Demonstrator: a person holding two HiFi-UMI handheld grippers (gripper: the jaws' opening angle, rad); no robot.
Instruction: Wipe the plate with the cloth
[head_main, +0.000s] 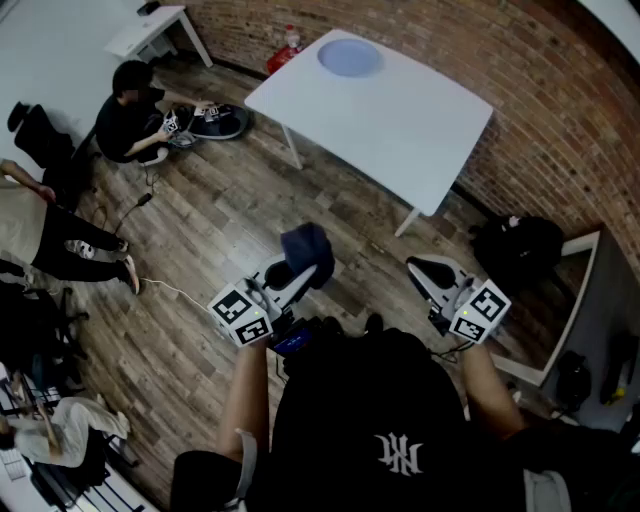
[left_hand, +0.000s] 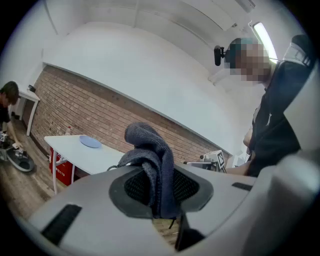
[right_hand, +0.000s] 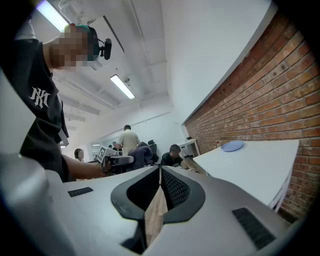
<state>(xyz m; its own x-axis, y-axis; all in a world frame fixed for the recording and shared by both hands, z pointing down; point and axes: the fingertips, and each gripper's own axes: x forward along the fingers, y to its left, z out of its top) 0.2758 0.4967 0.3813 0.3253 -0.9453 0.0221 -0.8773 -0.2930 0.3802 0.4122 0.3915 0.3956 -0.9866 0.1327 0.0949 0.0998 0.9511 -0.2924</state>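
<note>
The person stands on the wood floor, well short of the white counter, with both tools held level out in front. The left hand-held gripper is clenched on the dark blue cloth. The fabric is pinched between the two pads, and its loose bulk humps up above and ahead of the jaws. That grip looks sensible to me: a free wad out in front is what would meet the plate, while the pinched fold keeps the cloth from slipping out.

The right hand-held gripper is clenched too, pads together with nothing between them; only floor shows through the thin slit. It sits apart from the left one, off to its right. I would guess it is kept closed because it has no job until something needs steadying.

The pale blue plate lies far ahead of both hand-held grippers, at the distant end of the counter, close to the brick wall. Nothing touches it. By my reckoning wiping has not begun. The cloth has to be carried over to the counter first, and the right hand-held gripper may then brace the plate's rim so it does not slide.
</note>
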